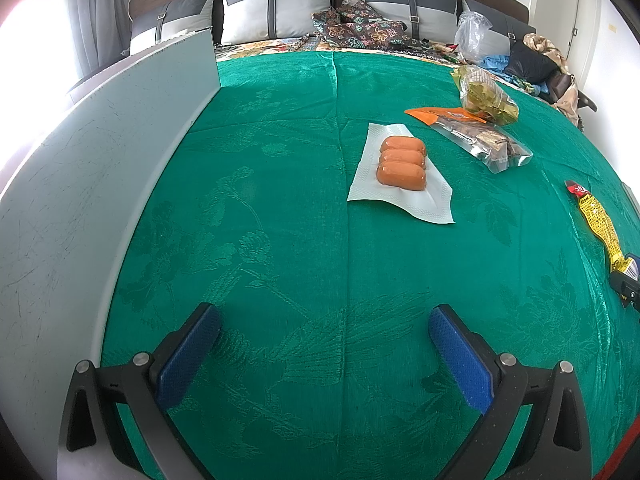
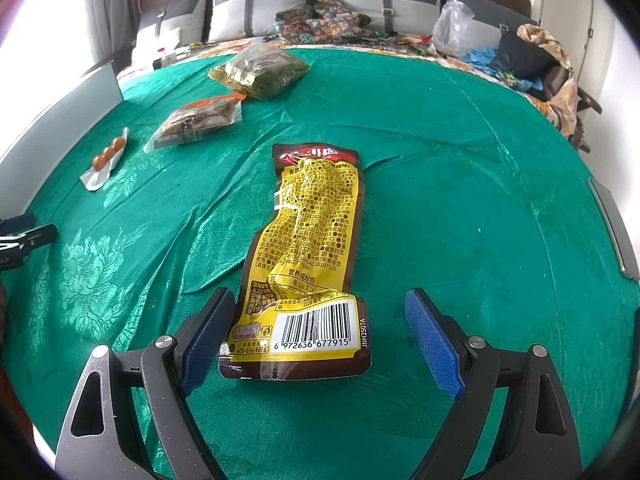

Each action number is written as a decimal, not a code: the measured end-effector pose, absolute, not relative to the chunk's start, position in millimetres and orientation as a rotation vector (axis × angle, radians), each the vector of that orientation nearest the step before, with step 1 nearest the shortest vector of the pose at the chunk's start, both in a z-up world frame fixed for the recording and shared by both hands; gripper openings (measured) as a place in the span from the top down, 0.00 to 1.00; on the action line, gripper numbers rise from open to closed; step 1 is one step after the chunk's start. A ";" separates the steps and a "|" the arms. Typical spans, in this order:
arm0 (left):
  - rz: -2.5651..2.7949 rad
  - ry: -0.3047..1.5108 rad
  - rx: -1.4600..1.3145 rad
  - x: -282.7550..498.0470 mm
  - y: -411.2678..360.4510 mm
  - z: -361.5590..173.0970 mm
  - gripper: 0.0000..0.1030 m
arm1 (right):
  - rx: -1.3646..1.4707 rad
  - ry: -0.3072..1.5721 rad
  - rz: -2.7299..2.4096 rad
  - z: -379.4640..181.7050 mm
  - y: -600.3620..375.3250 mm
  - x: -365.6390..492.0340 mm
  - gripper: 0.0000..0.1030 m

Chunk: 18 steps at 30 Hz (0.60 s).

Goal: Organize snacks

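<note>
Left claw [image 1: 324,356]: released, blue pads spread wide over bare green cloth [image 1: 280,220], nothing between them. A grey board [image 1: 80,200] stands along the cloth's edge at its 9 o'clock. The sausage pack [image 1: 401,164] lies well ahead at its 1 o'clock, the clear meat pouch [image 1: 480,140] and the green-gold bag [image 1: 484,96] beyond it toward 2 o'clock.

Right claw [image 2: 320,332]: released, jaws wide and straddling the barcode end of the yellow snack pouch [image 2: 308,240]. The pouch lies flat on the cloth, long axis running toward 12 o'clock, nearly along the fingers, its left edge just beside the left pad, a clear gap to the right pad. This hand is plainly nearer; closing across the narrow width would likely grip it. Nothing obstructs. The other three packs lie well apart, between 10 and 11 o'clock.
</note>
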<state>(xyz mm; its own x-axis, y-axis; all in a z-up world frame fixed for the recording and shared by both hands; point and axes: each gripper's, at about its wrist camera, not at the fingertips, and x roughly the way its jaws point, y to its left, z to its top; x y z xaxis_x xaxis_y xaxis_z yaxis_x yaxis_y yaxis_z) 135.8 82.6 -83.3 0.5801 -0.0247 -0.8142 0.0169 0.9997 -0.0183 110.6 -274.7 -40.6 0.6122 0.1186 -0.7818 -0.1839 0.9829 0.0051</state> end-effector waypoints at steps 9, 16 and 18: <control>-0.024 0.951 -0.009 136.2 82.5 -83.3 0.00 | -0.078 0.895 0.175 -40.7 -274.8 110.6 0.13; -0.025 0.952 -0.007 136.1 82.4 -83.2 0.00 | -0.078 0.895 0.175 -40.6 -274.8 110.5 0.13; -0.045 1.007 0.003 143.4 82.1 -81.1 0.00 | -0.077 0.895 0.175 -40.6 -274.8 110.5 0.13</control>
